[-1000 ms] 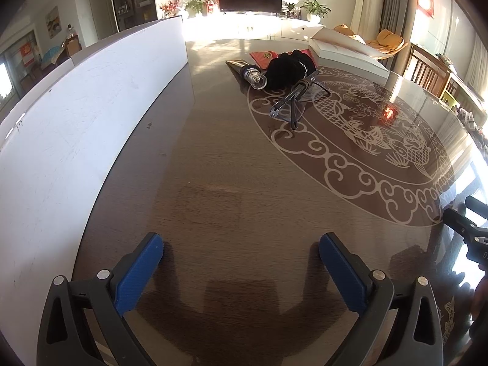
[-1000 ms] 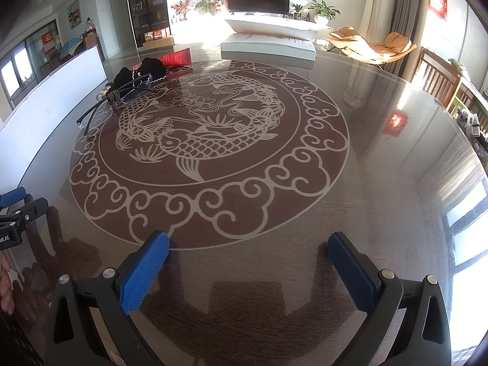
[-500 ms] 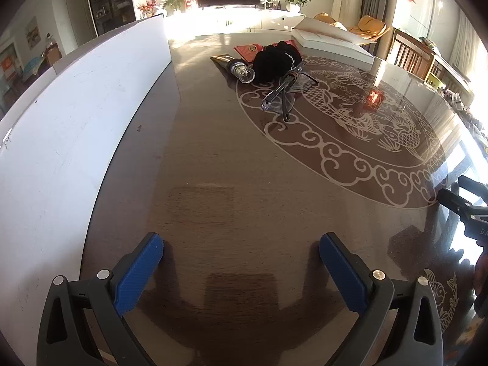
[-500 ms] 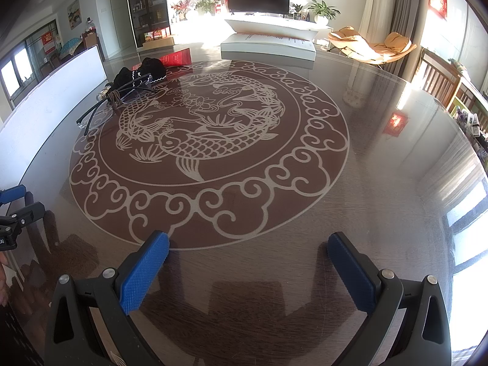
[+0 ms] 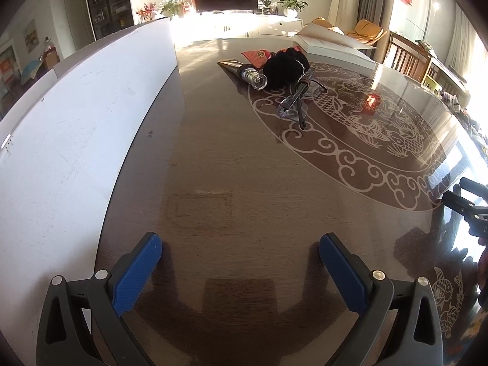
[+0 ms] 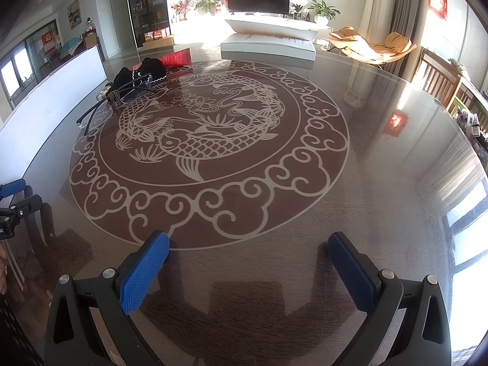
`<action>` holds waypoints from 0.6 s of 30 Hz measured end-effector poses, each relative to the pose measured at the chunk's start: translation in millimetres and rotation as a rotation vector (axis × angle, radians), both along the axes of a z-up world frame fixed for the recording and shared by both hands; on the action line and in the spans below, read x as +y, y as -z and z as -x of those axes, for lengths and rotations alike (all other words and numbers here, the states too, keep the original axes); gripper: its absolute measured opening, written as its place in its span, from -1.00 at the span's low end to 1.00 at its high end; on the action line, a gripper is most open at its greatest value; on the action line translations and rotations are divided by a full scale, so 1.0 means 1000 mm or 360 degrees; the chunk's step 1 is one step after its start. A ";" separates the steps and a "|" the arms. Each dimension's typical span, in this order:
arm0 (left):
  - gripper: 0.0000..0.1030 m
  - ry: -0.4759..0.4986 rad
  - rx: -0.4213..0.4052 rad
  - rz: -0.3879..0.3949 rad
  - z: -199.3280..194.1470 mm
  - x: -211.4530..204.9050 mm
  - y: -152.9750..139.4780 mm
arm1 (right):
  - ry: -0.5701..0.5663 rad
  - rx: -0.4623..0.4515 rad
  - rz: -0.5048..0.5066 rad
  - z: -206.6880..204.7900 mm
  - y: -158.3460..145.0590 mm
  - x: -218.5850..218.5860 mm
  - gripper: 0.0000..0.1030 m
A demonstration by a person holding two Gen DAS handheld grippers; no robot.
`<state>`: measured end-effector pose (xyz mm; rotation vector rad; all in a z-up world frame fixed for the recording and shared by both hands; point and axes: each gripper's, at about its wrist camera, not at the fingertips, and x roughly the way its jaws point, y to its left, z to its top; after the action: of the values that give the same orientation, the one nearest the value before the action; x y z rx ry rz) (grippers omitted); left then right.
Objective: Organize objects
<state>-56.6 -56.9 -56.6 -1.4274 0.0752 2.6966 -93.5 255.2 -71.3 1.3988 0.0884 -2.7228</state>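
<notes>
The left gripper [image 5: 241, 254] has swung its view since a second ago. The glasses [image 5: 294, 103] lie on the bench [image 5: 213, 152] just before the black pouch [image 5: 285, 67], tube [image 5: 244, 71] beside it. Both grippers hover low, released, empty; right gripper [image 6: 248, 251] well apart from the pouch.
</notes>
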 end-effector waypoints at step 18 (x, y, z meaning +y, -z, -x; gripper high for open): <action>1.00 -0.0007 0.0008 -0.0001 0.000 0.000 -0.001 | -0.0249 -0.0004 0.0293 0.103 -0.040 -0.112 1.00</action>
<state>-56.8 -57.2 -55.7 -1.4226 0.0718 2.7034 -196.4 143.2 -30.8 1.2875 -0.0503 -2.5302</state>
